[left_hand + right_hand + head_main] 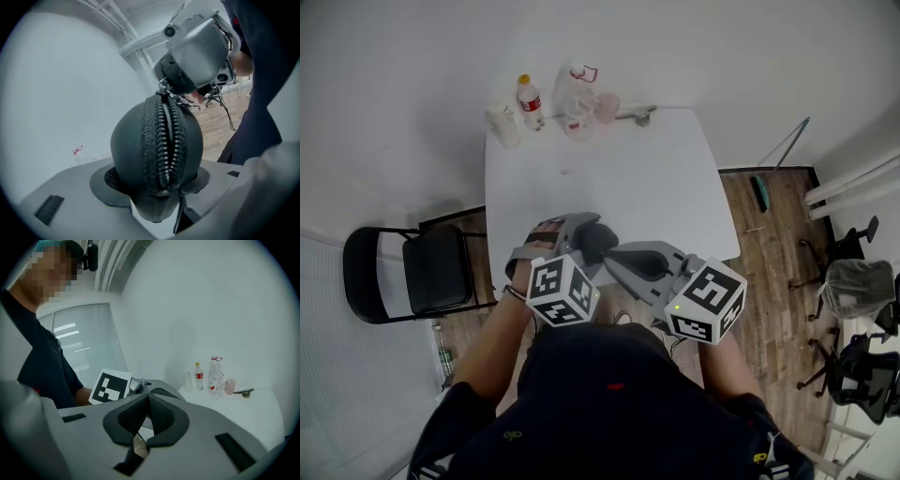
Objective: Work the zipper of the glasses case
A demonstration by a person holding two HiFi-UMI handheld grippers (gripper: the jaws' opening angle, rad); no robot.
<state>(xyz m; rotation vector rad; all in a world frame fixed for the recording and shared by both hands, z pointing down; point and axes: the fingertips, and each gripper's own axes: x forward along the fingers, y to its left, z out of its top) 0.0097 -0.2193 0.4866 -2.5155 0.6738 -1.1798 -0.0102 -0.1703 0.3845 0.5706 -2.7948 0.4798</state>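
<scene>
Case (129,150) is sitting clamped between the jaws of my left gripper (586,239), which are standing wide around its sides, over the near edge of the surface (609,169). Its zipper (165,140) is running up the middle toward my right gripper (164,85), whose jaws are pressing together at the zipper's top end; whether they are pinching the pull, I cannot tell.

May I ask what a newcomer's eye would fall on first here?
The dark grey domed glasses case, clamped in the left gripper, fills the left gripper view with its zipper facing the camera. The shut right gripper meets the zipper's far end. Both hang at the white table's near edge.
</scene>
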